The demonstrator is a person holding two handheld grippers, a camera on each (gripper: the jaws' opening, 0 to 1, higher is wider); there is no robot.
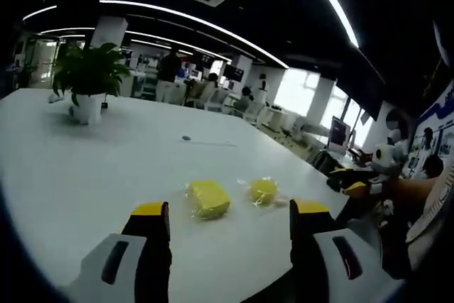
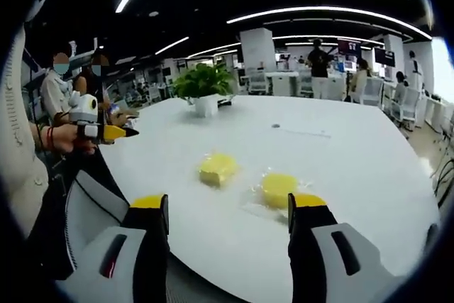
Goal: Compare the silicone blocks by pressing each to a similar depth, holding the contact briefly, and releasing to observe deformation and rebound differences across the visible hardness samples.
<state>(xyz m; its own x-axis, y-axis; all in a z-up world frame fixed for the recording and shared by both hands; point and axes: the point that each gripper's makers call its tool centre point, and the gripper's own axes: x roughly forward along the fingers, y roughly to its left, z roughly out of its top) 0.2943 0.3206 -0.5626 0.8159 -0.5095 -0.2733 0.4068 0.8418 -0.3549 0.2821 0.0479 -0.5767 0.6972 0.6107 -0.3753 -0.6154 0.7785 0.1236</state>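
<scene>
Two yellow silicone blocks in clear wrap lie on the white table [image 1: 99,168]. One is a square block [image 1: 208,198] and the other a rounder block [image 1: 263,190]. My left gripper [image 1: 230,211] hangs open just short of them, the square block lying ahead between its jaws. In the right gripper view, the square block [image 2: 218,167] lies further off and the rounder block [image 2: 279,189] sits just beyond the right jaw tip. My right gripper [image 2: 228,204] is open with nothing in it. Each gripper shows at the other view's edge: the right gripper [image 1: 355,188] and the hand-held left gripper [image 2: 113,133].
A potted plant [image 1: 89,79] [image 2: 203,84] stands on the far part of the table [image 2: 355,154], past a small dark spot [image 1: 186,138]. Beyond the table are an office with desks and chairs, standing people and a seated person [image 2: 57,90] at the left.
</scene>
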